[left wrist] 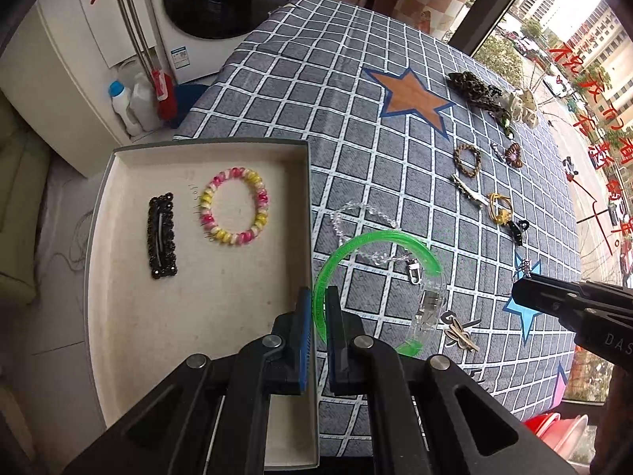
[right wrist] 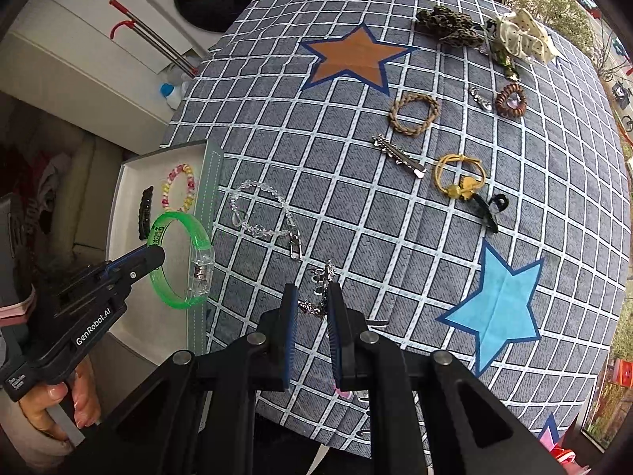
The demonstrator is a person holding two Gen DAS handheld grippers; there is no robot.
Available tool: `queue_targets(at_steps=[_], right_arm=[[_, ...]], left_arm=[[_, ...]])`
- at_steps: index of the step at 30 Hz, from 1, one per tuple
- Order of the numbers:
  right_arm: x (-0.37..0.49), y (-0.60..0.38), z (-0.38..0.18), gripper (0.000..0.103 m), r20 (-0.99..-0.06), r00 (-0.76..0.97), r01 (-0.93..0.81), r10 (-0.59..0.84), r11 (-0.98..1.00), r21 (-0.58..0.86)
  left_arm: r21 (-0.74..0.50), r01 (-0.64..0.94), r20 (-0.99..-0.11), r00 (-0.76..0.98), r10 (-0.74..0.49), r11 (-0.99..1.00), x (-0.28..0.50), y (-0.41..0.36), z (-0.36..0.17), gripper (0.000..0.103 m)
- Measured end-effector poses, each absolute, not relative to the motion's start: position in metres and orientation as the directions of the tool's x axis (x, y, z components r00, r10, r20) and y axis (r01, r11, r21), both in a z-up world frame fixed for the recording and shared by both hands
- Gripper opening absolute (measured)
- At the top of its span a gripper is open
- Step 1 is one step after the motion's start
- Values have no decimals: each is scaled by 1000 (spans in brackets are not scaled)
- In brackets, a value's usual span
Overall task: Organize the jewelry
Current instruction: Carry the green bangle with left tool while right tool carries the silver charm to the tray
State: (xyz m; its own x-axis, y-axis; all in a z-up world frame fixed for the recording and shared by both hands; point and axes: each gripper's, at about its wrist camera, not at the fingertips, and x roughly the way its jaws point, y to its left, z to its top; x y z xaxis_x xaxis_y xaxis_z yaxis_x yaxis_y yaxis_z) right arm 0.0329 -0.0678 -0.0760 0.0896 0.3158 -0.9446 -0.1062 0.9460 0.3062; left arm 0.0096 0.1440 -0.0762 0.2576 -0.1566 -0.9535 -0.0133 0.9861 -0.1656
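My left gripper [left wrist: 317,297] is shut on a green translucent bangle [left wrist: 376,237], held above the right edge of a white tray [left wrist: 138,316]; it shows from the side in the right wrist view [right wrist: 158,255] with the bangle [right wrist: 198,233]. The tray holds a black hair clip [left wrist: 161,236] and a pink-yellow bead bracelet [left wrist: 235,206]. My right gripper [right wrist: 312,291] is shut on a small silver chain piece [right wrist: 316,301] just above the cloth. A clear bead chain [right wrist: 263,213] lies between the tray and my right gripper.
On the checked cloth [right wrist: 356,217] lie a braided brown ring [right wrist: 414,113], a silver clip [right wrist: 399,156], a yellow hair tie [right wrist: 459,178], a black claw clip [right wrist: 490,208], scrunchies [right wrist: 518,37] and a brown coil tie [right wrist: 511,99]. A washing machine [left wrist: 221,0] stands behind.
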Motion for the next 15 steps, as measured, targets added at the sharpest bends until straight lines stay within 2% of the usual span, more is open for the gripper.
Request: queue_targets(at_steps=[15], right_arm=[[75, 76, -82, 16, -916, 16, -347, 400, 862, 370]], left_arm=[[-104, -289, -976, 214, -42, 952, -21, 255, -117, 13]])
